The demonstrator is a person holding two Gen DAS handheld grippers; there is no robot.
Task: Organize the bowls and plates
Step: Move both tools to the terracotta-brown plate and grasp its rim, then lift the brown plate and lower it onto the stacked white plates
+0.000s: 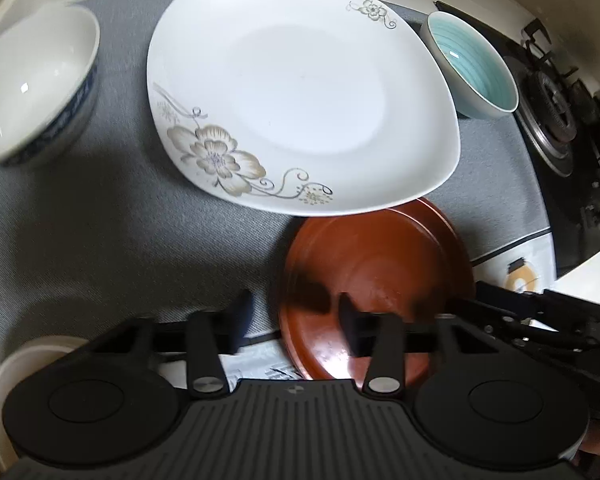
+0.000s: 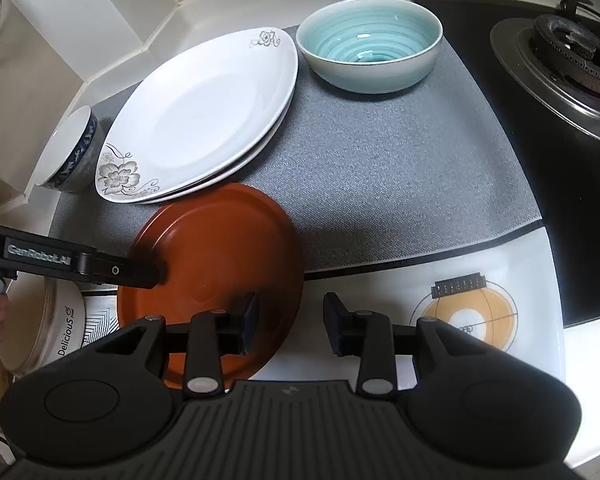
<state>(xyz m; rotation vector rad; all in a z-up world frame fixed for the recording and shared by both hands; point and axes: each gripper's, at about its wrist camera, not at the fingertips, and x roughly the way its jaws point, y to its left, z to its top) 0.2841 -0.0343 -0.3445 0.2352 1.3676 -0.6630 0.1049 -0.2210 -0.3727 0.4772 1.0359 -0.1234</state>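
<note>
Two tools are working over the brown plate [image 2: 216,272], which is lying flat at the near edge of the grey mat [image 2: 380,184], its rim just touching the white flowered plates [image 2: 196,120]. The left tool [image 1: 296,320] is standing released, one finger on each side of the plate's near-left rim. The right tool [image 2: 290,322] is likewise hanging released, straddling the opposite rim. I judge the plate-stacking step is in hand: next, one tool needs closing on the rim and lifting the plate onto the white stack. That stack's long axis is running from the blue-patterned bowl [image 2: 70,152] toward the teal bowl [image 2: 370,42]; the round plate has none.
</note>
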